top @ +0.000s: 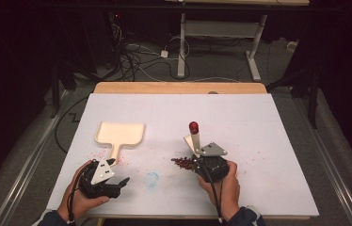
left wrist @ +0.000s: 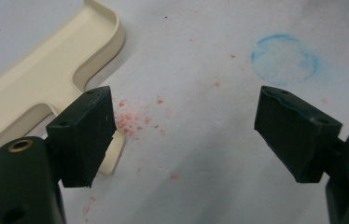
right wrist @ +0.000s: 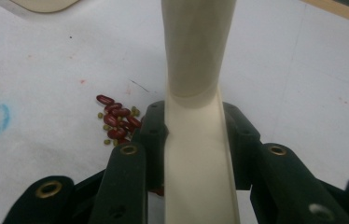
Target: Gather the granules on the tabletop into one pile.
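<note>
Nearest, the left gripper (top: 117,181) hovers with jaws spread wide and empty, just beside the handle of the cream dustpan (top: 120,134), whose tray holds nothing. The right gripper (right wrist: 193,135) is clamped on a cream brush handle (right wrist: 196,70) with a red tip, beside a beans pile (top: 182,163) on the worktop (top: 259,141).

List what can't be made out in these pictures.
- Brush: its head is cut off by the top edge, right gripper view.
- Beans: partly hidden behind the right gripper, high view; count unclear.
- Dustpan: its far end is cut off by the frame edges, left gripper view.
</note>
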{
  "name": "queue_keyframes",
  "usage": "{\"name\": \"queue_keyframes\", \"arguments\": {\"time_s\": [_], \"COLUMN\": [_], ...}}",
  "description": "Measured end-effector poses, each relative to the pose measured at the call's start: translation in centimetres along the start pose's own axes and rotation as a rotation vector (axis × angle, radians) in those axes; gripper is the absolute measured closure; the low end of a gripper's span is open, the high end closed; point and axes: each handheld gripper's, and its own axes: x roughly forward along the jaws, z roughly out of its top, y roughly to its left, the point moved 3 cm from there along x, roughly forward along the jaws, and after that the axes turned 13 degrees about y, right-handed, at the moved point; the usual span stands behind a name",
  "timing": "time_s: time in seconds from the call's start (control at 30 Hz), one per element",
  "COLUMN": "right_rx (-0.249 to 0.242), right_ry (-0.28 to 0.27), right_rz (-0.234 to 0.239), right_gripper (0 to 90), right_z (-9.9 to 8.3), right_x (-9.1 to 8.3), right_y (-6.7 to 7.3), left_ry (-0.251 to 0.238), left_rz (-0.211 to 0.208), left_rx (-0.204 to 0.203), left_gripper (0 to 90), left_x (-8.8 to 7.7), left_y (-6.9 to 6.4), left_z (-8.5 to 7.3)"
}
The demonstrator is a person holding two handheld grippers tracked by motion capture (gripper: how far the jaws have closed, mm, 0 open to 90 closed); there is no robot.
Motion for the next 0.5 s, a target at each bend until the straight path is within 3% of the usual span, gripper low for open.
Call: {"name": "queue_keyframes", "arguments": {"time_s": [0.1,0.27,0.5], "right_rx": [0.024,0.058,0.042], "right_ry": [-0.008,-0.025,-0.048], "right_rz": [-0.008,-0.005,-0.010], "right_gripper": [66.7,66.7,67.1], "right_z": [0.4,0.8,1.0], "right_x": [0.3,0.3,0.2], "right_y": [0.7,1.3,1.4], "left_ry": [0.003,0.007,0.013], "left_rz": [-0.005,-0.013,-0.011], "left_rx": [0.016,0.003,0.010], "left_gripper": [19.6,19.6,19.5], "left_x": [0.3,0.4,0.4], "left_y": [0.1,0.1,-0.1], "left_z": [0.1,0.0,0.0]}}
